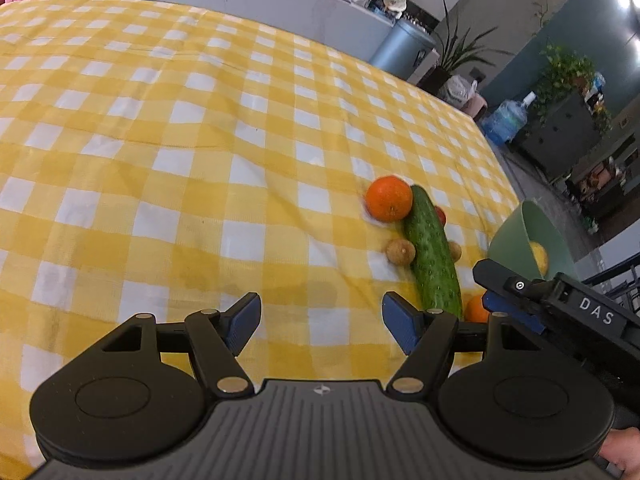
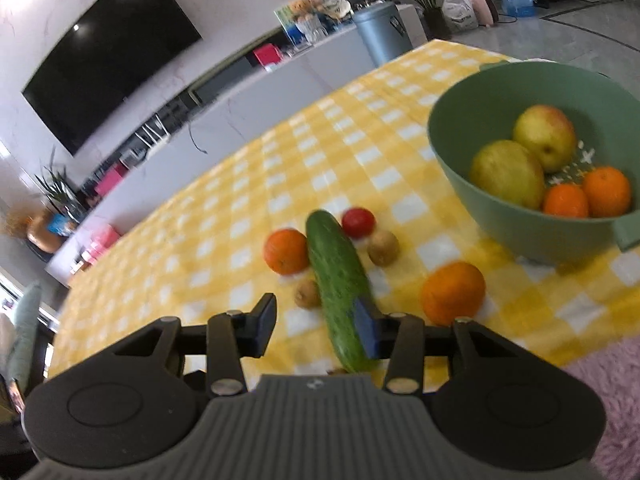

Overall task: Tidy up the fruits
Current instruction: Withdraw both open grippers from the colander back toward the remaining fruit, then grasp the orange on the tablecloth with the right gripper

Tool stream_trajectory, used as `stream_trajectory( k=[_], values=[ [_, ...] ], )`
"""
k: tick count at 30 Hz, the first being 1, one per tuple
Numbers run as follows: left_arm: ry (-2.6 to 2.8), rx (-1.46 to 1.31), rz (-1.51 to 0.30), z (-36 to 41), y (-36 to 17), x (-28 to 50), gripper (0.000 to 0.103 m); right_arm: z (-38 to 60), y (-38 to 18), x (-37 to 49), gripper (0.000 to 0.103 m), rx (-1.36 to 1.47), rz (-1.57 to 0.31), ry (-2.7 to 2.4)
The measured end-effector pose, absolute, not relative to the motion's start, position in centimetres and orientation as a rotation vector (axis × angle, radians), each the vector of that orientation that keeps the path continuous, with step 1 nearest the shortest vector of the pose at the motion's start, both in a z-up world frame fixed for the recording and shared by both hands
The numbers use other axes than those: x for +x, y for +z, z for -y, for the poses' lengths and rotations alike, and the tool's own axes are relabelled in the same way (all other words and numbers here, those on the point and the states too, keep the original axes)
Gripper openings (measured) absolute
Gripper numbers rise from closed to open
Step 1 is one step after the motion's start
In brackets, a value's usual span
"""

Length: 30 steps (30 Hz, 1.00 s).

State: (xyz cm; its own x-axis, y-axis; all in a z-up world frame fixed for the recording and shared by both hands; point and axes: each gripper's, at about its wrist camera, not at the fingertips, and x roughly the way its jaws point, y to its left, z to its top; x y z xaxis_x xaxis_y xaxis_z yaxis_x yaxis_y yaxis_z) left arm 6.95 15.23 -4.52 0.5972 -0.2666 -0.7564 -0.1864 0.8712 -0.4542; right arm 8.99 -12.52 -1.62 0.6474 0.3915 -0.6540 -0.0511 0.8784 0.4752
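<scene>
A long green cucumber lies on the yellow checked cloth. Its near end sits between the fingers of my right gripper. The right pad is against the cucumber and the left pad stands clear of it, so the jaws are open. Around the cucumber lie an orange, a red tomato, two small brown fruits and another orange. My left gripper hovers open and empty over bare cloth, left of the cucumber.
A green bowl at the right holds two yellow-green fruits and two oranges. It stands close to the table's right edge. A pink rug lies below the near edge. A wide stretch of cloth extends left and far.
</scene>
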Motion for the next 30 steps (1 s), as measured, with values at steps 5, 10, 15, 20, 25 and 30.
stream_trajectory(
  k=[5,10,15,20,25,30],
  values=[
    [-0.081,-0.565,-0.874,-15.6,-4.5,6.8,0.081,14.2,-1.7,9.5,0.043,0.528,-0.837,0.170],
    [-0.130,-0.589,-0.874,-14.9,-5.0,7.5,0.081,16.0,-2.5,9.3,0.040,0.641,-0.852,0.004],
    [-0.147,-0.548,-0.915,-13.6,-5.8,8.0,0.081,15.9,-2.2,8.8,0.039,0.605,-0.824,-0.077],
    [-0.158,-0.532,-0.924,-13.1,-6.1,8.1,0.081,15.7,-2.2,8.8,0.055,0.517,-0.839,-0.187],
    [-0.163,-0.555,-0.932,-13.3,-6.3,8.2,0.081,15.1,-2.8,10.1,0.048,0.383,-0.886,-0.319],
    [-0.161,-0.571,-0.916,-13.7,-6.0,8.1,0.081,15.6,-3.7,11.2,0.043,0.359,-0.936,-0.365]
  ],
)
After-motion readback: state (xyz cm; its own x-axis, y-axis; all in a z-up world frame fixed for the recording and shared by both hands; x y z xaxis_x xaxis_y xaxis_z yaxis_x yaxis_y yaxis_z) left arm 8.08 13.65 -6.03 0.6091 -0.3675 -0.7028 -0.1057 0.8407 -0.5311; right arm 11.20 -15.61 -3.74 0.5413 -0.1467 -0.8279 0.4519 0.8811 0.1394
